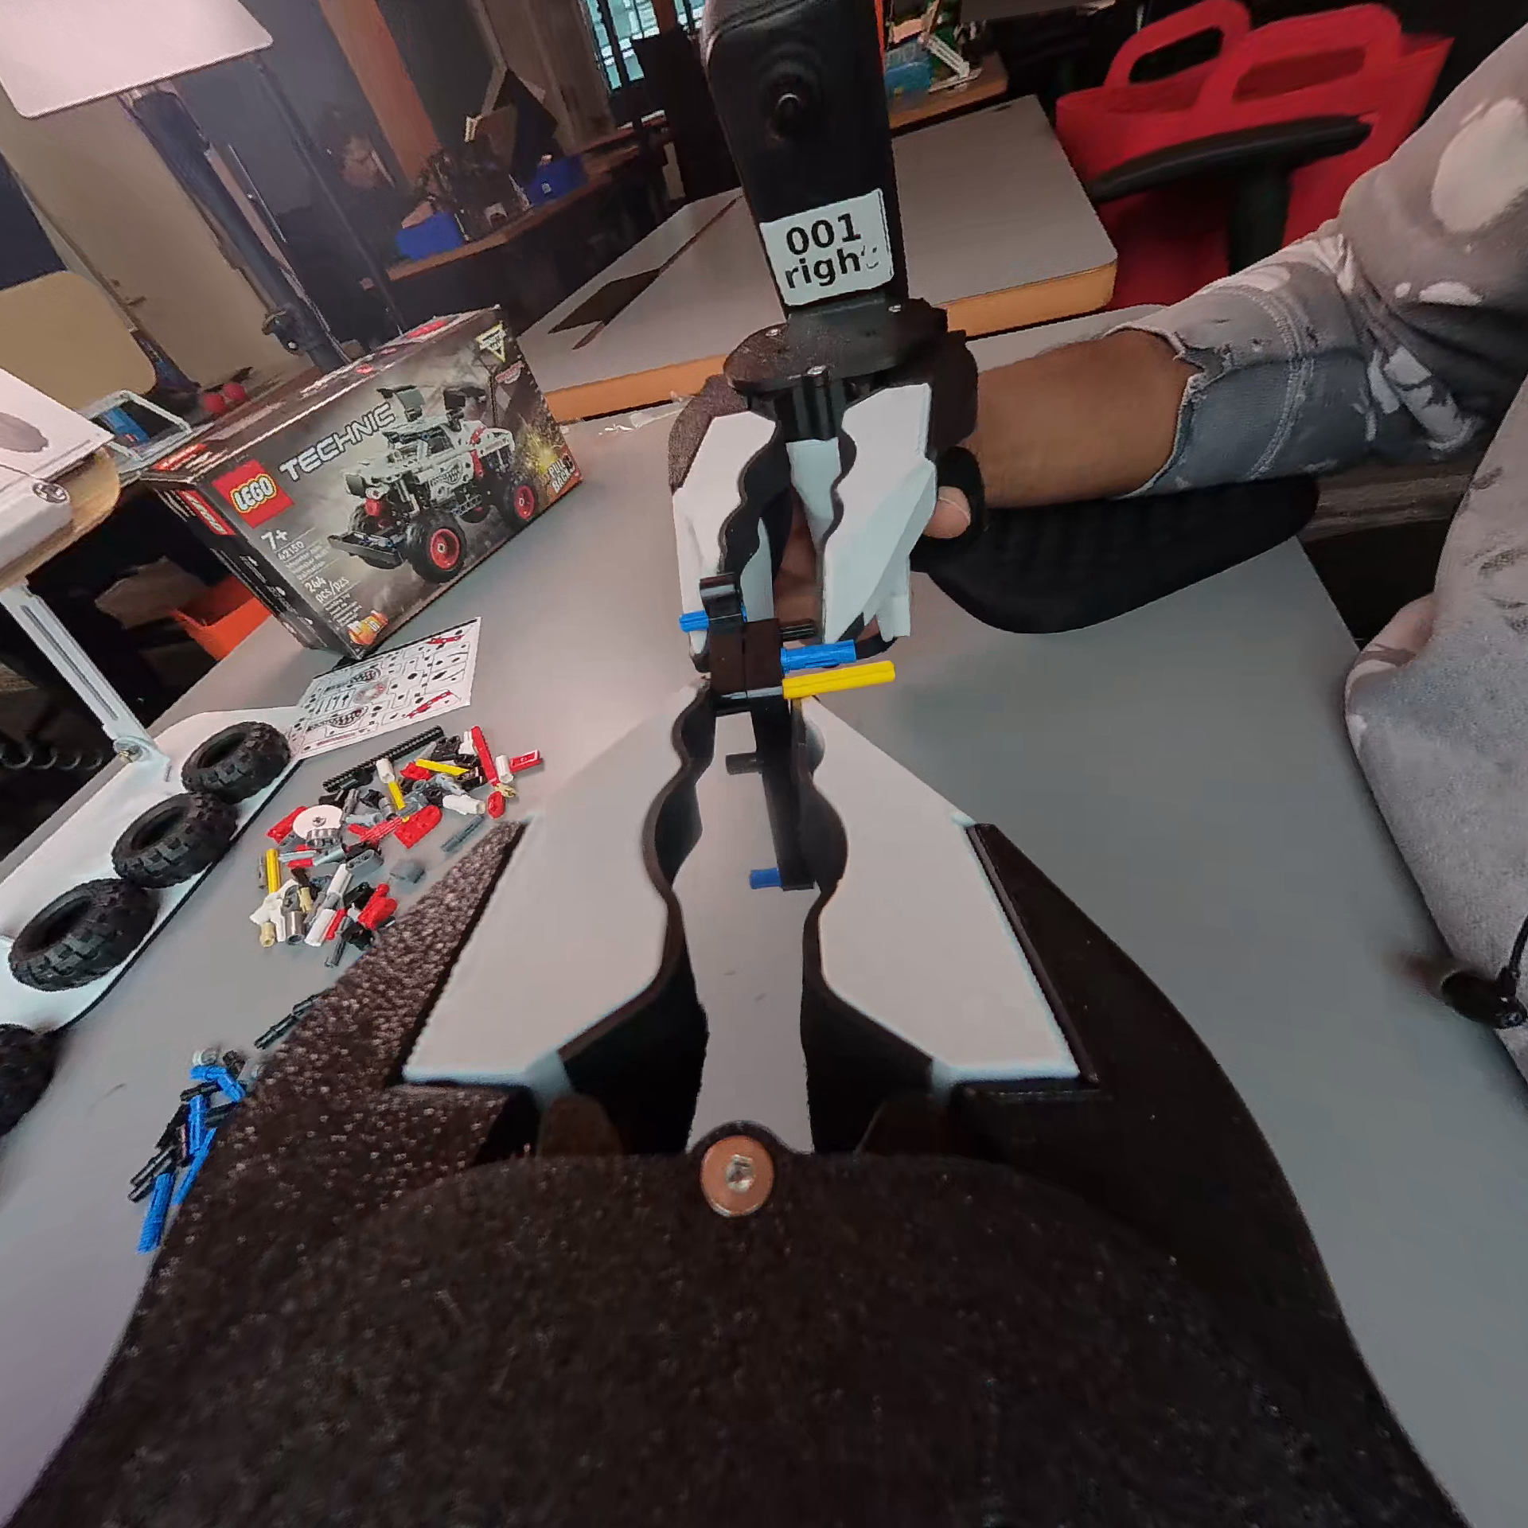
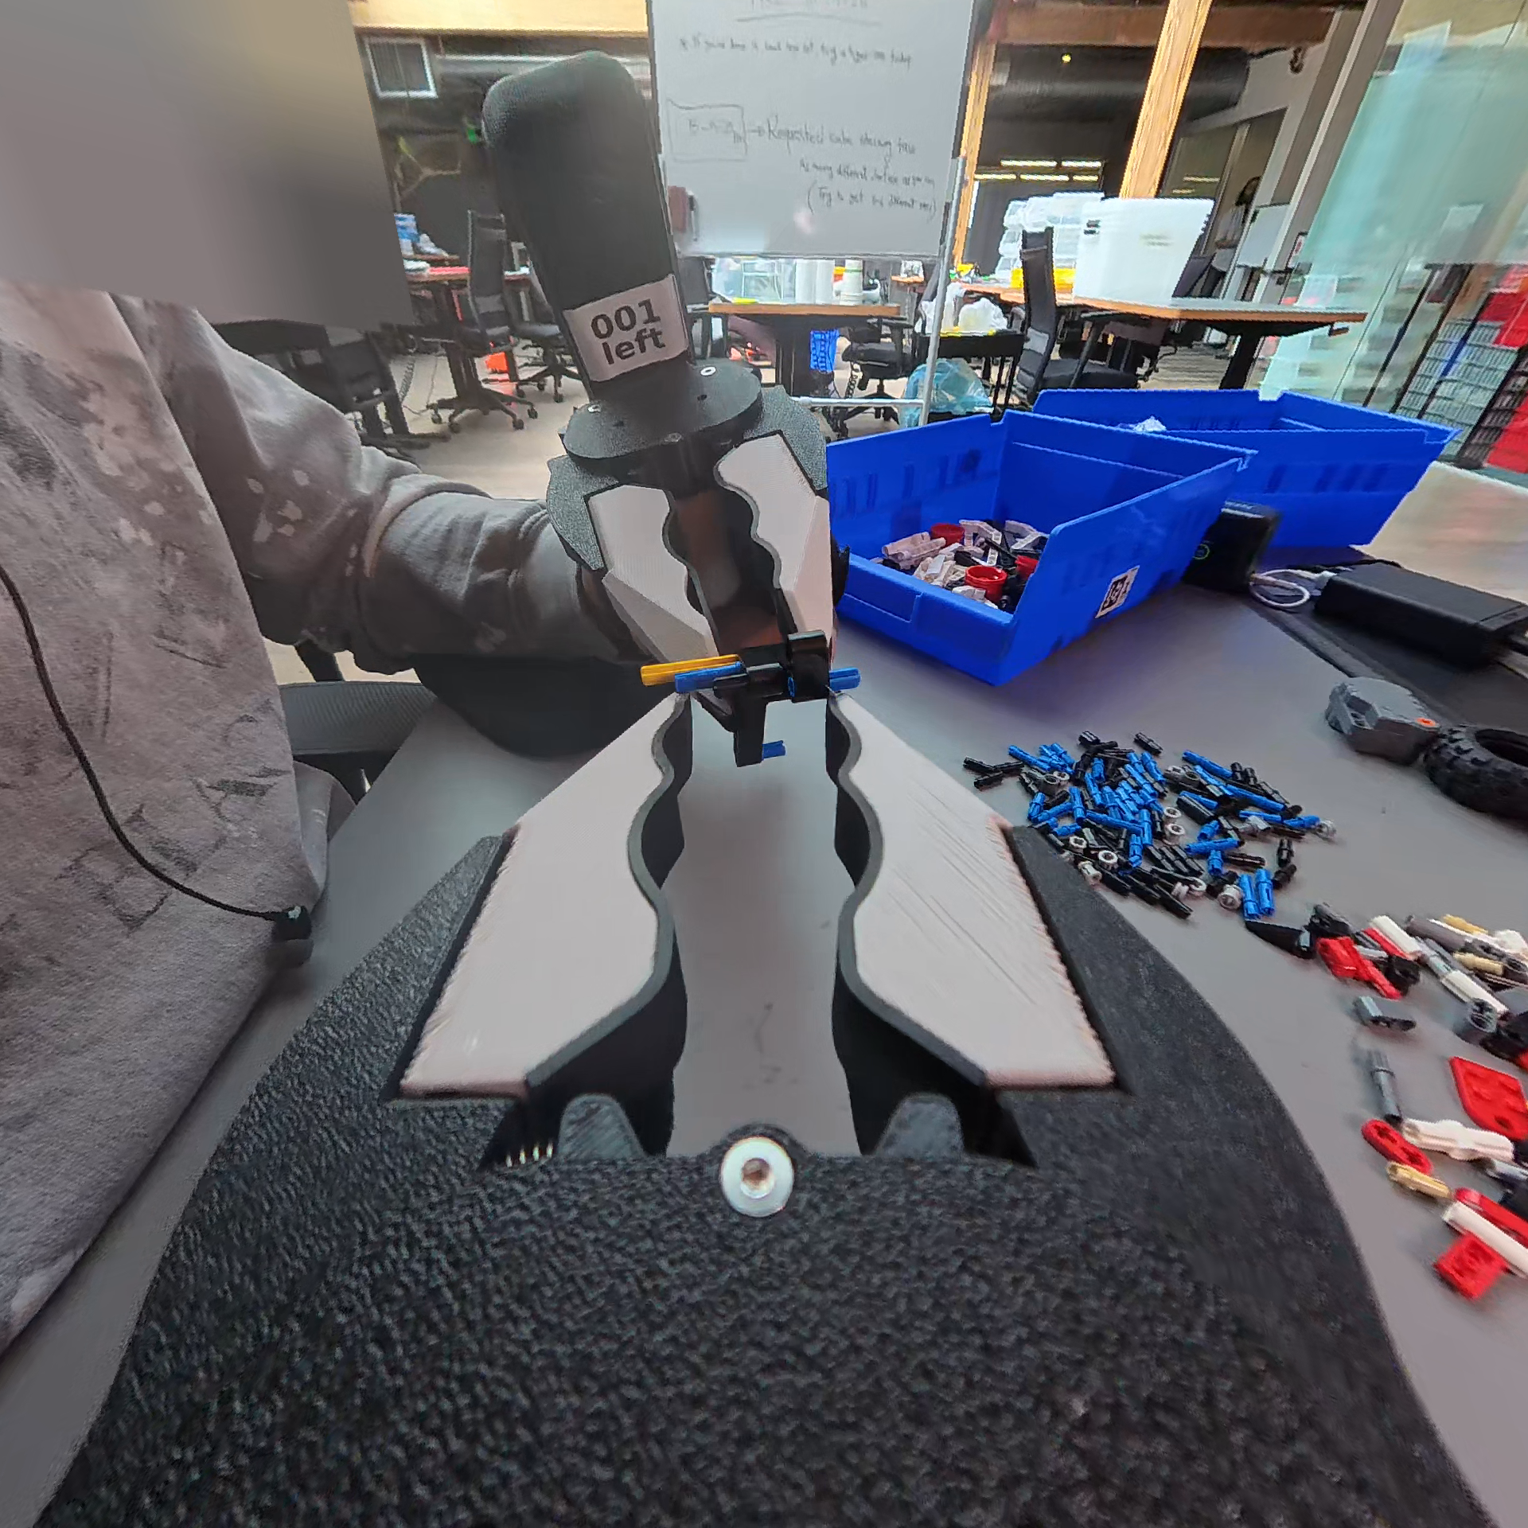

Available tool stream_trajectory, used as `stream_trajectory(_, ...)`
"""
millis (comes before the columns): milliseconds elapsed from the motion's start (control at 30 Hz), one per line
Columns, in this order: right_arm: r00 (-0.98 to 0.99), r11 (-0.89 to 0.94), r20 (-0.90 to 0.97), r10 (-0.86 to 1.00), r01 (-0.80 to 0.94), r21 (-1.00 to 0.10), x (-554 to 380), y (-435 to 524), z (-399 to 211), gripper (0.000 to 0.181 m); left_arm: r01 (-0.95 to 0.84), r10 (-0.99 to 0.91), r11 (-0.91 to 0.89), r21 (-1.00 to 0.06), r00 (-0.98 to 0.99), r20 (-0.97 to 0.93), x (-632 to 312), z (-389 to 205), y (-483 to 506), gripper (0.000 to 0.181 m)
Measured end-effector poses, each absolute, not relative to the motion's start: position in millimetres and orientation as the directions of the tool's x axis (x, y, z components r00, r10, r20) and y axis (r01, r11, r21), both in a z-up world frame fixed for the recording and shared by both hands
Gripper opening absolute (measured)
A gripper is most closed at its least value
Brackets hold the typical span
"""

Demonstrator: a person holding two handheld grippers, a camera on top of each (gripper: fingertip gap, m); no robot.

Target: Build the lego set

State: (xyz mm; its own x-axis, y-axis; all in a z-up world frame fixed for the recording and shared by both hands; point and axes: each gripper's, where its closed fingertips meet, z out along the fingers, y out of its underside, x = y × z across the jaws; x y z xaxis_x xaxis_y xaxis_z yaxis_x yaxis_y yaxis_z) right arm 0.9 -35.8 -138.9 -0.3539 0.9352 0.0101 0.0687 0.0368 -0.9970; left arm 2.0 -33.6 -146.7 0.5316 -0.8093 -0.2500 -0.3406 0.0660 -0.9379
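Note:
A small black lego assembly (image 1: 748,661) with blue pins and a yellow axle (image 1: 839,680) is held above the grey table (image 1: 1116,785). A black beam with a blue pin hangs down from it. My left gripper (image 1: 752,694) is shut on the assembly at its fingertips; it also shows in the right wrist view (image 2: 769,657). My right gripper (image 2: 756,703) faces it from the other side, jaws apart, with the assembly (image 2: 756,682) between its tips. In the left wrist view the right gripper (image 1: 794,645) comes down from above.
On the table stand the set's box (image 1: 364,479), a sticker sheet (image 1: 397,686), black tyres (image 1: 174,835) and a pile of mixed parts (image 1: 389,827). Blue and black pins (image 2: 1149,818) and a blue bin (image 2: 1033,529) of parts lie to the right. A person's sleeves flank both grippers. The grippers are tip to tip, or close to it.

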Motion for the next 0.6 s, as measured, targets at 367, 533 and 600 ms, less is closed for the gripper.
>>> stream_trajectory(367,-0.359,0.022,0.020,0.933,0.001,-1.000,3,-41,-123,0.024,-0.137,-0.869,0.001,-0.991,0.490,-0.068,8,-133,-40,0.018)
stream_trajectory(533,-0.302,-0.066,-0.068,0.951,0.019,-0.998,-4,-30,-122,0.031,0.378,-0.851,-0.350,-0.857,0.254,0.459,-3,-104,-32,0.018)
stream_trajectory(600,-0.313,-0.101,-0.123,0.942,0.085,-0.991,-8,-33,-132,0.040,0.549,-0.809,-0.423,-0.721,0.129,0.574,-20,-92,-23,0.017)
